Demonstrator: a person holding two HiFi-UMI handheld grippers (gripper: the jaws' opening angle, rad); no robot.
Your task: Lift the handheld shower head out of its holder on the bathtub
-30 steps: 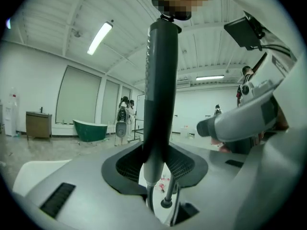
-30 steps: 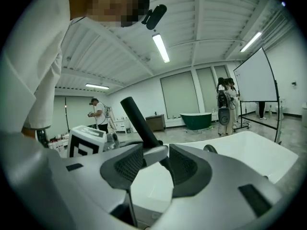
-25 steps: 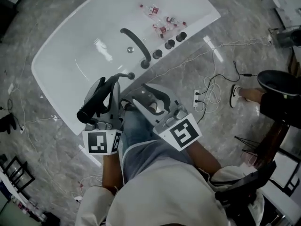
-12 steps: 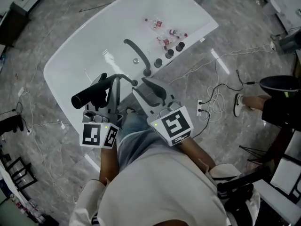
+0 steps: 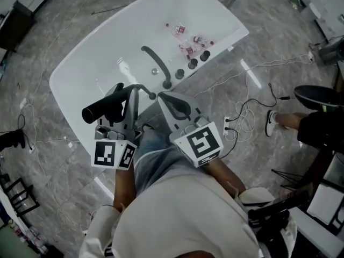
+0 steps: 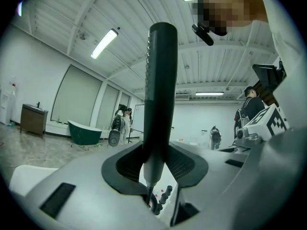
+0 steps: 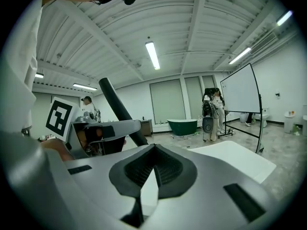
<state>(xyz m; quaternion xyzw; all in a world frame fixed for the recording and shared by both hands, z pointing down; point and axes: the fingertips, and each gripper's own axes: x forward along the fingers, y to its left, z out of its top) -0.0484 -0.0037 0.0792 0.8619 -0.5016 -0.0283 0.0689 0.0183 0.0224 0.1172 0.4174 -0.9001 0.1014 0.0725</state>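
Observation:
The black handheld shower head (image 5: 105, 107) is clear of the white bathtub (image 5: 215, 15), and my left gripper (image 5: 137, 92) is shut on its handle. In the left gripper view the handle (image 6: 160, 90) stands upright between the pads, and its thin lower end hangs below my left gripper (image 6: 156, 164). My right gripper (image 5: 164, 97) sits just to the right of it, jaws shut with nothing between them. In the right gripper view the pads of my right gripper (image 7: 153, 169) meet at the tip, and the black handle (image 7: 117, 109) slants at the left.
A dark curved spout (image 5: 156, 63), round knobs (image 5: 193, 61) and small bottles (image 5: 185, 36) sit on the tub's deck. Cables and a power strip (image 5: 228, 120) lie on the marble floor to the right. A seated person's shoe (image 5: 270, 123) is farther right. People (image 7: 211, 114) stand by a distant green tub (image 6: 84, 132).
Both grippers have risen towards the camera, the left one carrying the shower head. The right gripper's jaws, open before, have shut on nothing.

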